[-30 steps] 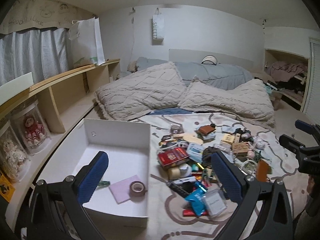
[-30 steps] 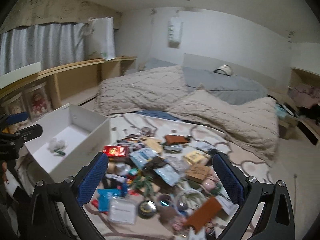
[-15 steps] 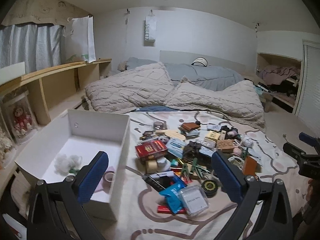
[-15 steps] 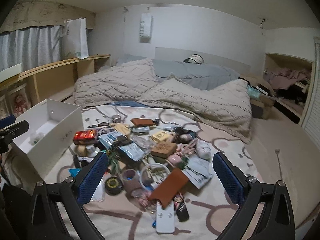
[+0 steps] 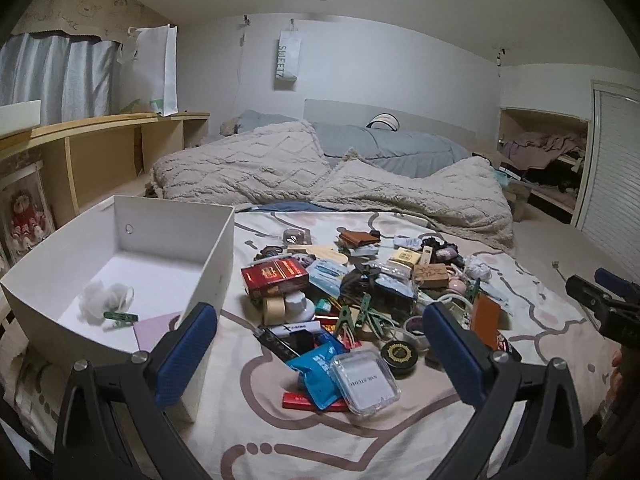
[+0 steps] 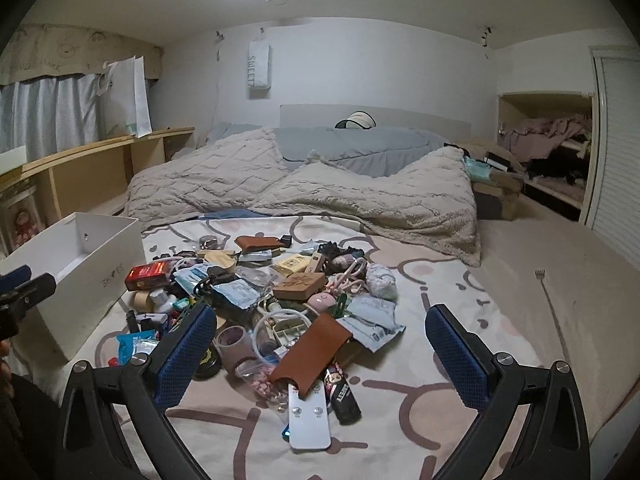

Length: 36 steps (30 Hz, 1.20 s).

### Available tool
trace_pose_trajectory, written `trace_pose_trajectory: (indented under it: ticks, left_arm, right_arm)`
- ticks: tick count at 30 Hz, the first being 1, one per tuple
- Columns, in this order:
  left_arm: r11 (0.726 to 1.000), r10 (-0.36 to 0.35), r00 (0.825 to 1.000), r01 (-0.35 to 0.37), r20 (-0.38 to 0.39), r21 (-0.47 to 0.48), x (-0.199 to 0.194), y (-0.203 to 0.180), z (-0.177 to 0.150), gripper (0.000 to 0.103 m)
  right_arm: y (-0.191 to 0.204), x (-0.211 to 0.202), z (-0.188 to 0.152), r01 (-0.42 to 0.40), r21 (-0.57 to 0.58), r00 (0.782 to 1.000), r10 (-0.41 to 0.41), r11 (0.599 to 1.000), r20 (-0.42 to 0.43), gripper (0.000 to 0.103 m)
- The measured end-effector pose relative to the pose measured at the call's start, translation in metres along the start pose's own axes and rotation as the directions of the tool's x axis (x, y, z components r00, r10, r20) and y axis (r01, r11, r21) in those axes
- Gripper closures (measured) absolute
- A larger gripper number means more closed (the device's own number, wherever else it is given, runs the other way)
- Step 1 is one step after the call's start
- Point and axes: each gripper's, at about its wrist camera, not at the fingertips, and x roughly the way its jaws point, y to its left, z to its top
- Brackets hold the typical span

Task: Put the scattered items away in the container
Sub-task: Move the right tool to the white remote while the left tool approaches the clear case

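Jaws of both the left gripper (image 5: 320,354) and right gripper (image 6: 321,346) stay spread and empty; since a second ago, the views have swung from the white box (image 5: 218,256) toward the clutter pile (image 6: 256,292) on the bed.

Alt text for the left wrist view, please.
The open, empty left gripper hovers over a bed between a white box and a pile of small items. The box holds a green clip and little else.

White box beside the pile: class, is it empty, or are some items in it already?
Partly filled: the white box holds a green clip, a white fluffy item and a lilac sheet.
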Motion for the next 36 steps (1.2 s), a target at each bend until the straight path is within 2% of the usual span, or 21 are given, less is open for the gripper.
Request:
trace_pose_trajectory:
  ticks: [8,15,18,22,27,30,35,36]
  left_arm:
    - [0.999,-0.007,0.999,0.009,-0.033,0.043,0.012,-0.012,-0.014,0.000]
    - [0.997,-0.056,0.991,0.063,-0.118,0.054,0.031,-0.028,-0.032,0.000]
    - [0.996,-0.076,0.984,0.082,-0.163,0.031,0.043,-0.032,-0.040,0.000]
    - [0.996,-0.079,0.975,0.086,-0.208,0.023,0.055,-0.037,-0.050,0.000]
    - [0.997,-0.070,0.964,0.077,-0.258,0.016,0.068,-0.044,-0.065,0.000]
    - [0.997,-0.068,0.957,0.076,-0.282,0.016,0.074,-0.048,-0.072,0.000]
    - [0.998,-0.039,0.952,0.050,-0.305,0.029,0.082,-0.051,-0.079,0.000]
    - [0.999,-0.036,0.950,0.046,-0.309,0.026,0.084,-0.050,-0.079,0.000]
  right_arm:
    - [-0.006,0.003,-0.013,-0.005,0.009,1.000,0.005,1.000,-0.009,0.000]
    - [-0.007,0.015,-0.028,-0.001,0.009,0.999,0.001,1.000,-0.040,0.000]
    - [-0.011,0.020,-0.037,-0.007,0.047,0.999,0.009,0.999,-0.050,0.000]
    - [-0.018,0.032,-0.049,-0.042,0.118,0.993,0.055,0.992,-0.106,0.000]
    - [-0.009,0.051,-0.069,-0.004,0.049,0.975,0.014,0.999,-0.220,0.000]
    - [-0.004,0.060,-0.082,-0.024,0.028,0.964,0.030,0.999,-0.263,0.000]
    - [-0.006,0.071,-0.097,-0.020,0.050,0.952,0.035,0.999,-0.303,0.000]
    - [-0.007,0.074,-0.100,-0.026,0.061,0.948,0.044,0.998,-0.316,0.004]
